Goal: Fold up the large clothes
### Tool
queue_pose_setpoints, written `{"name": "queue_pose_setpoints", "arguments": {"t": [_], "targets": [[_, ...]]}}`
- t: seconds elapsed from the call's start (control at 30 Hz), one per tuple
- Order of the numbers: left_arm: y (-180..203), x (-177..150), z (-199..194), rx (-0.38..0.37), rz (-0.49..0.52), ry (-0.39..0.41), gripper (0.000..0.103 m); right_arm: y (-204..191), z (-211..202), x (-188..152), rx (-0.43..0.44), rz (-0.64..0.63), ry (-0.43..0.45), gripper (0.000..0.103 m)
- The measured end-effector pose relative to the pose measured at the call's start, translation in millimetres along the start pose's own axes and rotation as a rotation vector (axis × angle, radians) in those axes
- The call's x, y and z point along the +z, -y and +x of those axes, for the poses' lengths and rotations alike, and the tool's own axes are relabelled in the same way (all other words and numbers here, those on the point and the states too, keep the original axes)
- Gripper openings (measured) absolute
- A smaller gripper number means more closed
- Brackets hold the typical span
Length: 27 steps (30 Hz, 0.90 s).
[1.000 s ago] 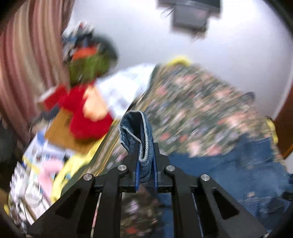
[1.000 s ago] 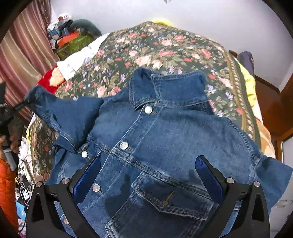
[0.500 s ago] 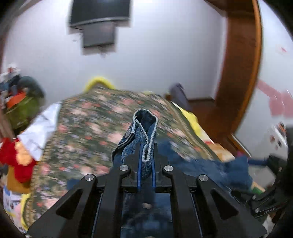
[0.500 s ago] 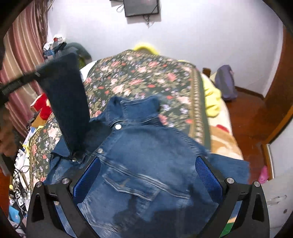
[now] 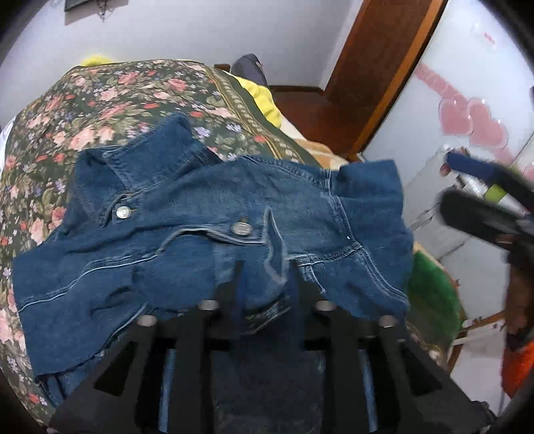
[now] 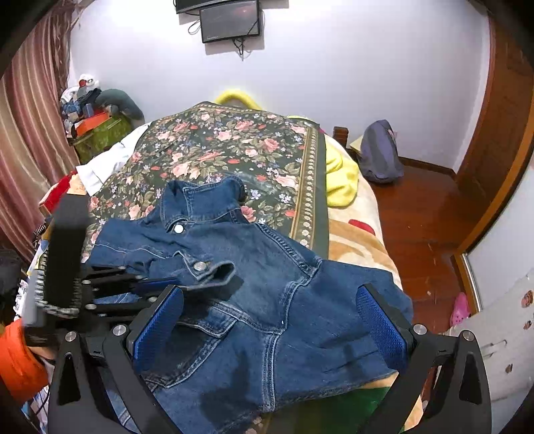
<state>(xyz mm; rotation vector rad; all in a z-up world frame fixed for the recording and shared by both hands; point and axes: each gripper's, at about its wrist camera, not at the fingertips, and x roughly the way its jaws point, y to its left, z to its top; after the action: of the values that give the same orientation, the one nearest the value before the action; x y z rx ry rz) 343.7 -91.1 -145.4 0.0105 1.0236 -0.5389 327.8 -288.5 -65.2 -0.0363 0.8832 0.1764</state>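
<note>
A blue denim jacket lies on the floral bedspread, collar toward the far wall. Its left sleeve is folded across the chest, cuff near the middle. My left gripper sits low over the jacket with the sleeve cuff between its parted fingers; I cannot tell whether it still pinches the cloth. It also shows in the right wrist view beside the cuff. My right gripper is open and empty above the jacket's right side; its blurred fingers show at the right of the left wrist view.
A yellow blanket hangs off the bed's right edge. A grey bag stands on the wooden floor by the door. Boxes and clothes are piled by the striped curtain at the left. A screen hangs on the far wall.
My left gripper swung the sleeve from the left, up and over, and brought it down across the jacket's chest. Its fingers now look parted. The right gripper stayed open and drew back.
</note>
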Motion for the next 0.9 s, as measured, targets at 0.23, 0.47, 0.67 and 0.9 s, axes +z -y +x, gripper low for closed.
{"name": "queue_pose_setpoints", "arguments": {"t": [0.23, 0.47, 0.67, 0.9], "targets": [[-79, -13, -69, 0.269, -0.058, 0.132, 0.068, -17, 49, 14, 0.12, 0.049, -0.081, 0.103], [-214, -63, -93, 0.519, -0.259, 0.066, 0.069, -33, 144, 12, 0.283, 0.193, -0.339, 0.103], [-294, -113, -77, 0.508, -0.458, -0.012, 0.069, -43, 194, -6, 0.322, 0.251, -0.441, 0.079], [-291, -136, -42, 0.459, -0.444, -0.07, 0.072, -50, 184, 0, 0.345, 0.275, -0.391, 0.038]]}}
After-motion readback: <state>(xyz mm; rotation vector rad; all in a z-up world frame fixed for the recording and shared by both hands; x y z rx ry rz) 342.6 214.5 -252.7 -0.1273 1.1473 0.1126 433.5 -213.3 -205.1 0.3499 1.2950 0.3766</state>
